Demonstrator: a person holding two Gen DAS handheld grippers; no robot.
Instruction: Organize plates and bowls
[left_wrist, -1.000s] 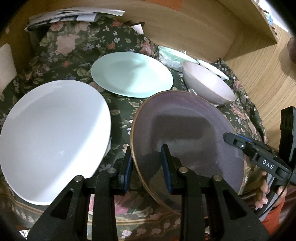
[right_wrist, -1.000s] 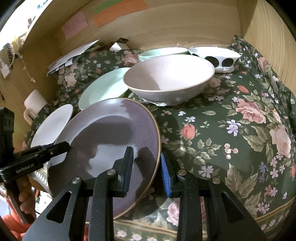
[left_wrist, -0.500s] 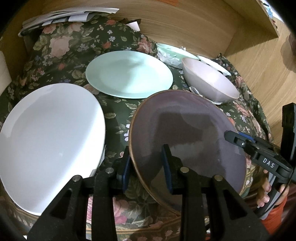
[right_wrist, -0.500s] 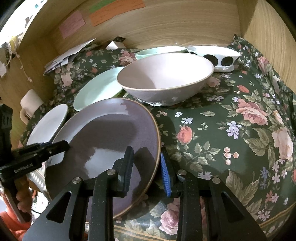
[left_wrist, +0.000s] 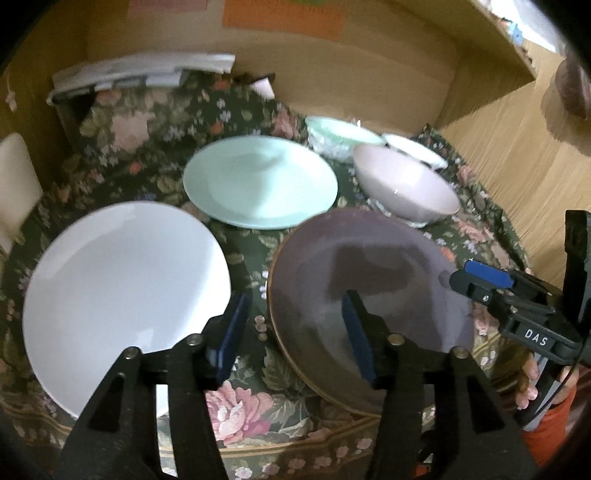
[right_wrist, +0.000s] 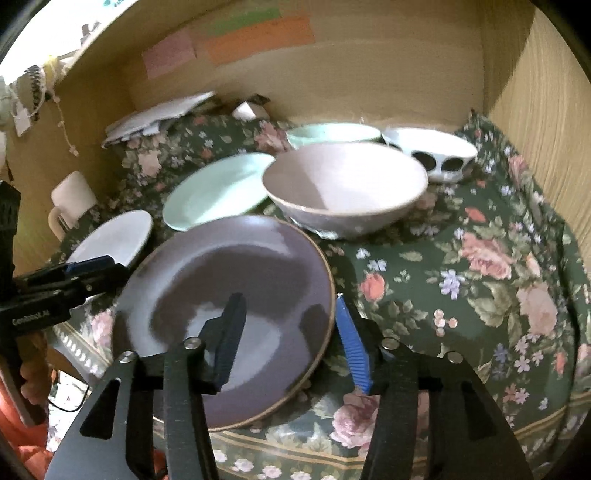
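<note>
Release step: both jaws just opened off purple plate (left_wrist: 373, 284); left hand-held gripper (left_wrist: 295, 336) and right hand-held gripper (right_wrist: 290, 336) half open, holding nothing; next, reach ahead for another plate.

Bare floral cloth (right_wrist: 480, 295) right of purple plate (right_wrist: 229, 306): open passage. Left blocked by white plate (left_wrist: 122, 295); behind, mint plate (left_wrist: 258, 181) and pink bowl (right_wrist: 343, 188). Wooden walls (right_wrist: 546, 110) close rear, right.
</note>
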